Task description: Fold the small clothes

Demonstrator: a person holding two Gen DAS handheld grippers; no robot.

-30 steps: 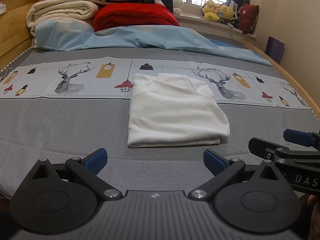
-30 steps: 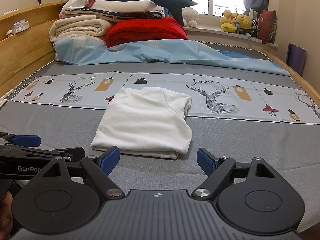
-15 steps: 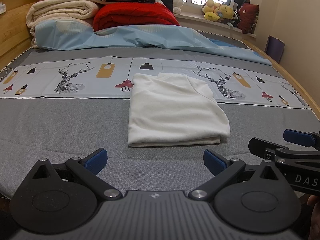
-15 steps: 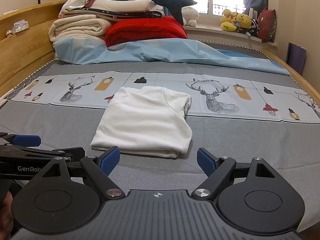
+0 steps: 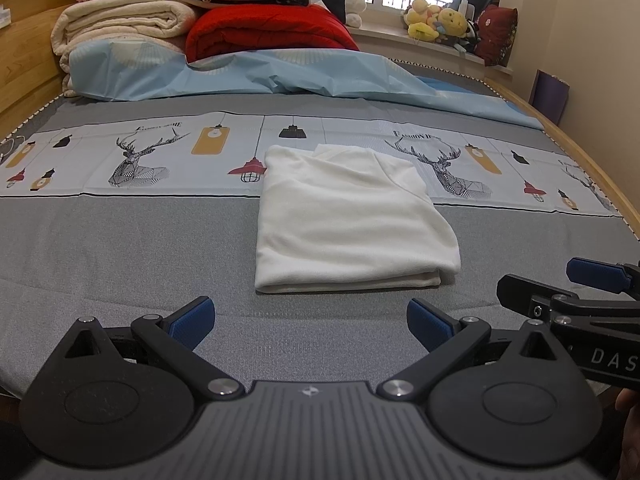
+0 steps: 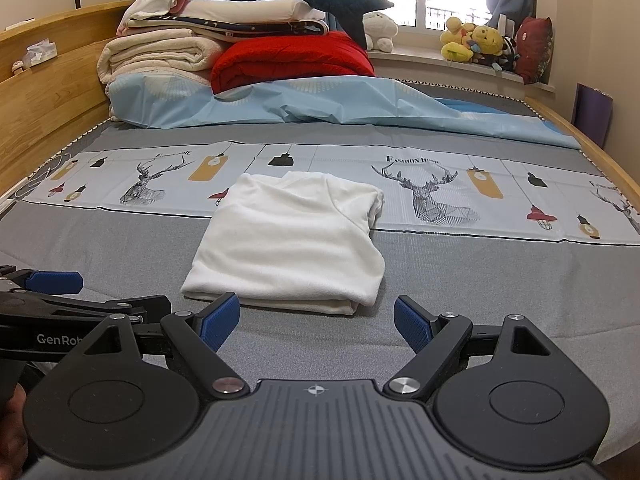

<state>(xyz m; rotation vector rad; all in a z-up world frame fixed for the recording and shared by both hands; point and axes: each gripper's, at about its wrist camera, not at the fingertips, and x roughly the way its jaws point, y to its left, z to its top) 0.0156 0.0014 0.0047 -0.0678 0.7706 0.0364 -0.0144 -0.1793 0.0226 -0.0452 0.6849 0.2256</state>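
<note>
Folded white garment lies flat on the grey bed, its far edge over the printed deer band, at 12 o'clock from both tools. Left tool hangs released just short of the near fold, blue pads spread wide and holding nothing. Right tool is likewise released and empty; its left pad overlaps the near hem from this angle, though actual contact is unclear.
</note>
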